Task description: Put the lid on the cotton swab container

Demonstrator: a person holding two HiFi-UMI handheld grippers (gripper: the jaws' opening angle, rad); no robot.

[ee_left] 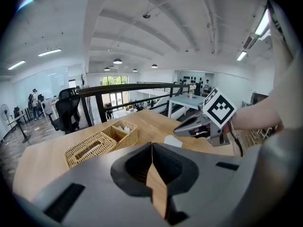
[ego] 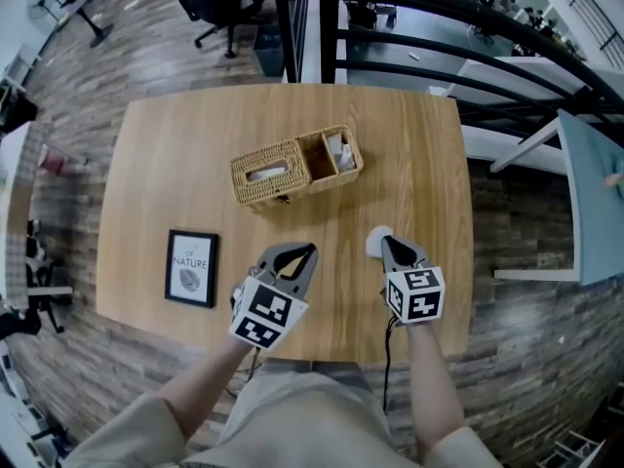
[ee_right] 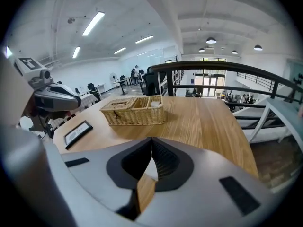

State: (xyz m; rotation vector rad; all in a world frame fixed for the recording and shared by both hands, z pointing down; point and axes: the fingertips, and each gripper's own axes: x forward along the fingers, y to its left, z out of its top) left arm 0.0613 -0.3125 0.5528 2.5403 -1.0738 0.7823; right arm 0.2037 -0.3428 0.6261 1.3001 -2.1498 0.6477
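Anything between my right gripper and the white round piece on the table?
Nothing visible does. The white round piece lies on the table right at the tip of the right gripper, jaws shut. The basket stands farther back, apart.

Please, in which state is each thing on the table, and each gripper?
Left hand-held gripper: jaws together, empty.
Right hand-held gripper: jaws together, empty.
White round thing: on the table at the right hand-held gripper's tip; lidded or not, unclear.
Wicker basket: upright, one compartment open on top.
Picture frame: lying flat, face up.
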